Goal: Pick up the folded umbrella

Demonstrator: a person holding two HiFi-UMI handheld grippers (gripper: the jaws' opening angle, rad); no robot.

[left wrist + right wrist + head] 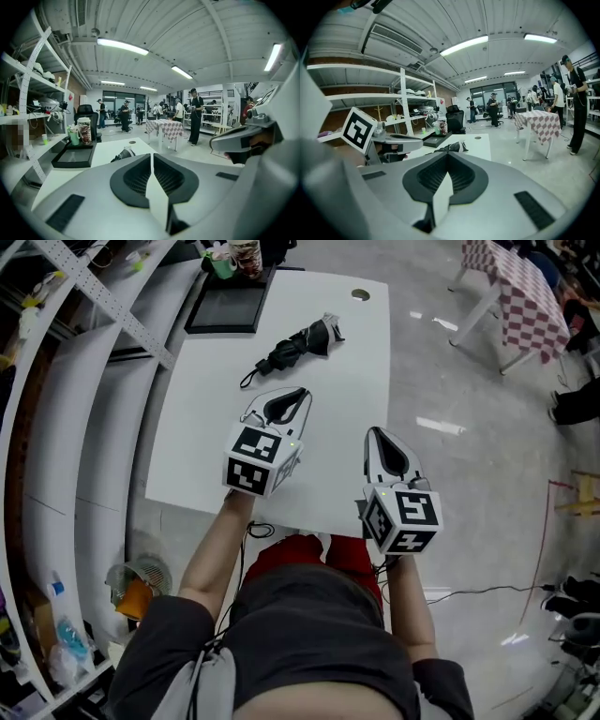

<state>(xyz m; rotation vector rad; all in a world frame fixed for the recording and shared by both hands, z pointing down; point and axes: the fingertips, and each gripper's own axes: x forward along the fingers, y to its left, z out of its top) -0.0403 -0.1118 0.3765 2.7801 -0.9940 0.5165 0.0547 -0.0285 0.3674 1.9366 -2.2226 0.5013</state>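
The folded black umbrella [298,345] lies slanted on the far half of the white table [347,362], its wrist strap trailing toward me. My left gripper [302,392] hovers over the table's near middle, just short of the umbrella, jaws shut and empty. My right gripper [374,433] hangs over the table's near right edge, jaws shut too, nothing held. In the left gripper view the umbrella [123,154] peeks above the shut left gripper [152,155]. In the right gripper view the umbrella [452,147] sits just beyond the shut right gripper [447,154].
A black tray [226,307] with cups [234,257] stands at the table's far left end. White shelving [66,381] runs along the left. A checkered-cloth table [521,296] stands at the far right, across open floor. Several people stand in the background [195,116].
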